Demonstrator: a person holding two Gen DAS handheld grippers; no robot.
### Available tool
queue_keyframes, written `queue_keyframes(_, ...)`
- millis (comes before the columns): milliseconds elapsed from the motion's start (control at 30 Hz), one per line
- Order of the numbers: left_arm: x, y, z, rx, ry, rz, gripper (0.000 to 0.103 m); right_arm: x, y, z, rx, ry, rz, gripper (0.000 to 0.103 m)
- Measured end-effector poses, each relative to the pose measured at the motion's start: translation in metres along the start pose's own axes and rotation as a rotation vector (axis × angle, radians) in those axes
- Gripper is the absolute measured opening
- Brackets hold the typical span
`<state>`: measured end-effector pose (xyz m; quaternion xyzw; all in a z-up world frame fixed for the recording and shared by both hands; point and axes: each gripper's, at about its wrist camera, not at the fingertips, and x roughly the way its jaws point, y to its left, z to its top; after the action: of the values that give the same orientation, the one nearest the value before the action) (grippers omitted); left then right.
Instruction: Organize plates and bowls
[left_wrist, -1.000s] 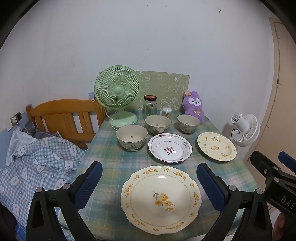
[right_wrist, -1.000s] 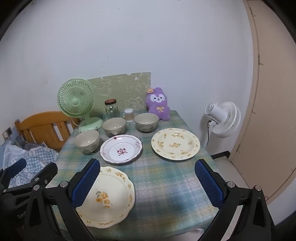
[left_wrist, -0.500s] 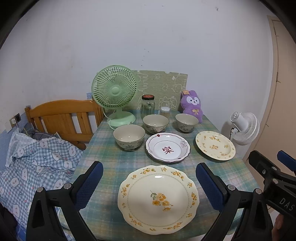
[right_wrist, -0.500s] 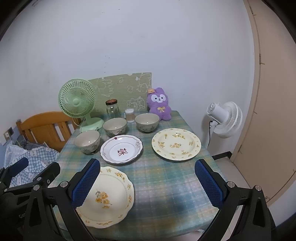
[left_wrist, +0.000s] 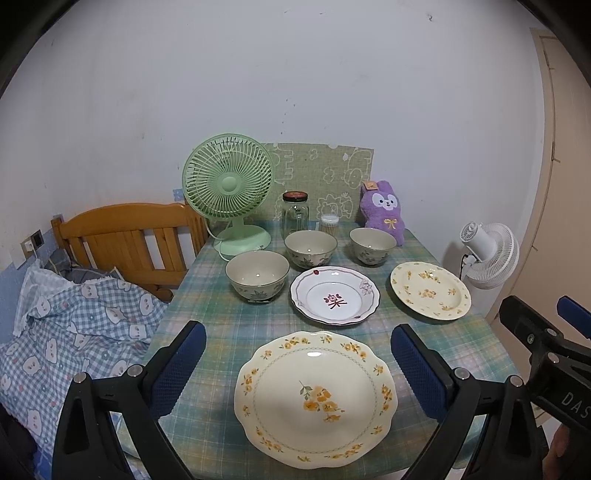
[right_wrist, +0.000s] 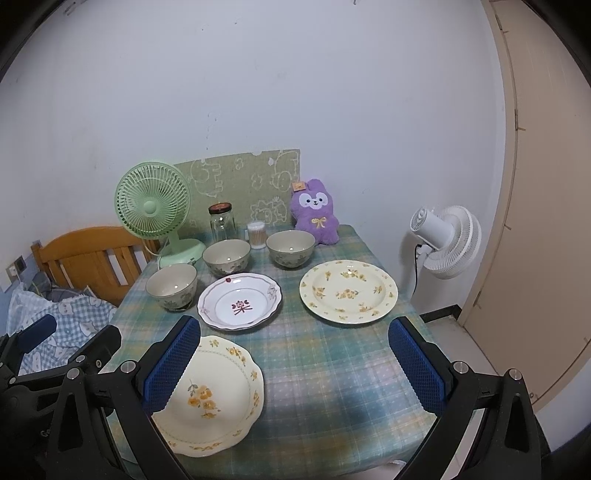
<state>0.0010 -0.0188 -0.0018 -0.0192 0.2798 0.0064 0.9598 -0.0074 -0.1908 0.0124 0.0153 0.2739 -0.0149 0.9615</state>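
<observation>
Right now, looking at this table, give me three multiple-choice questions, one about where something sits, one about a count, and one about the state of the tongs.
1. Where is the white plate with the red mark?
A. Between the two yellow flowered plates
B. Under the green fan
C. Stacked inside a bowl

2. How many bowls are on the table?
A. Two
B. Three
C. Five

3. What state are the left tongs and right tongs in?
A. Both shut on a plate
B. One holding a bowl
C. Both open, holding nothing

Answers:
1. A: it lies behind the near yellow plate and left of the far yellow plate.
2. B: left bowl, middle bowl and right bowl stand in a row.
3. C: in each wrist view the blue pads are wide apart above the table.
</observation>
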Motion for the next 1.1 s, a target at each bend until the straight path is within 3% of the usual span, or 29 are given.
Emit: queue_keyframes(1100, 0.0007, 0.0004, 0.0037, 0.01, -0.011, 0.008, 0.1, 0.0013, -0.0082, -0.0017, 0.007, 0.006, -0.019, 0.103)
